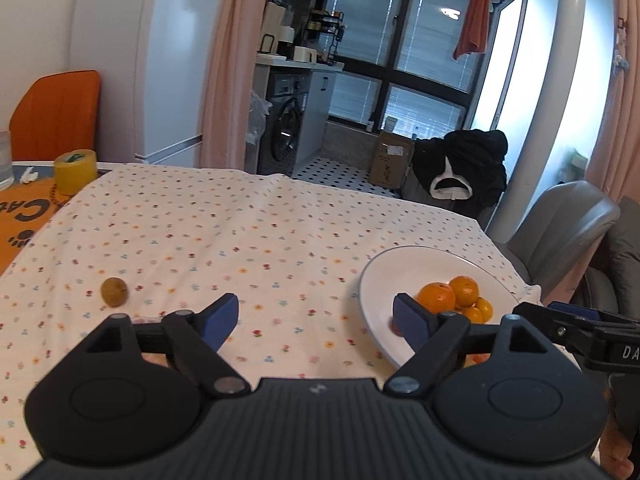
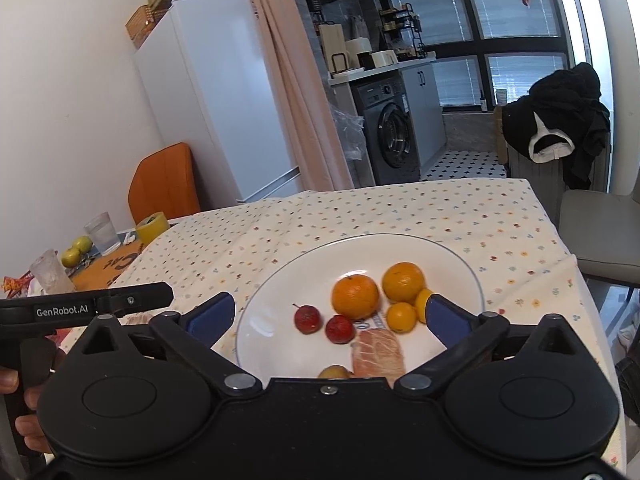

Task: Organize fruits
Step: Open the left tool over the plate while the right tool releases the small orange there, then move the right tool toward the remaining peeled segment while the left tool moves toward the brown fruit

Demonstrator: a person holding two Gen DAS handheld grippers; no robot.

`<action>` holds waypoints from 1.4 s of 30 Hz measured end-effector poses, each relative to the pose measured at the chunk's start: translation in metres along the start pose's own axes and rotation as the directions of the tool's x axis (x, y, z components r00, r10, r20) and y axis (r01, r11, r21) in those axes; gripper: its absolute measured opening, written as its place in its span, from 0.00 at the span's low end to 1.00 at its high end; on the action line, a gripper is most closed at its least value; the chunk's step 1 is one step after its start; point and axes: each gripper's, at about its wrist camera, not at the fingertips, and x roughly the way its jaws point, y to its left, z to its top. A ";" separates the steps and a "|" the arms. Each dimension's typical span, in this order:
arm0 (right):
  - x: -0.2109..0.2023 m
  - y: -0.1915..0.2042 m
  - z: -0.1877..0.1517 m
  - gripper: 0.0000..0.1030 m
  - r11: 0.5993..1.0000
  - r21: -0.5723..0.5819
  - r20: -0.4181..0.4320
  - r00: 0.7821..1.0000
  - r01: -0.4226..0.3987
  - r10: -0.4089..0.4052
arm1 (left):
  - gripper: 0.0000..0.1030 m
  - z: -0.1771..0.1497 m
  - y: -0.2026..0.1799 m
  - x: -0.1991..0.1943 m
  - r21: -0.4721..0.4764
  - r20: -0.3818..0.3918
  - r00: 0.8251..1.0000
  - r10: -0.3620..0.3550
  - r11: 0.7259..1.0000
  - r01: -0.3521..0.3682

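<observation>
A white plate on the flowered tablecloth holds two oranges, small yellow-orange citrus, two small red fruits, a pinkish packet and a yellowish fruit half hidden by the gripper body. My right gripper hovers open over the plate's near edge, nothing between its fingers. In the left wrist view a brown kiwi lies alone on the cloth, left of my open left gripper. The same plate with oranges sits to the right there.
A yellow tape roll, an orange mat, glasses and green apples lie at the table's left end. A grey chair stands at the right edge. The fridge is behind.
</observation>
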 end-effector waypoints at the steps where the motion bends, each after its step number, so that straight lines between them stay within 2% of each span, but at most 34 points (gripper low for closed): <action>1: 0.001 0.003 0.000 1.00 1.000 -0.004 -0.002 1.000 -0.001 0.001 | 0.83 0.000 0.003 -0.002 -0.004 0.002 1.000 0.007 1.000 -0.007; 5: 0.004 0.014 0.001 1.00 1.000 -0.008 -0.013 1.000 -0.020 0.020 | 0.87 -0.001 0.017 -0.009 -0.021 0.010 1.000 0.027 0.999 -0.027; 12: 0.008 0.038 0.000 1.00 0.998 -0.042 -0.017 0.998 -0.056 0.056 | 0.87 -0.006 0.044 -0.023 -0.070 0.010 1.000 0.018 0.997 -0.017; 26: 0.020 0.075 0.003 1.00 0.992 -0.063 -0.044 0.993 -0.109 0.107 | 0.87 -0.009 0.089 -0.050 -0.122 0.042 0.996 0.079 0.990 -0.073; 31: 0.026 0.091 0.002 1.00 0.989 -0.081 -0.056 0.991 -0.126 0.122 | 0.87 -0.008 0.107 -0.056 -0.142 0.031 0.995 0.095 0.986 -0.090; 42: 0.048 0.121 0.000 1.00 0.976 -0.133 -0.120 0.980 -0.172 0.157 | 0.87 -0.012 0.135 -0.059 -0.174 0.031 0.990 0.135 0.976 -0.128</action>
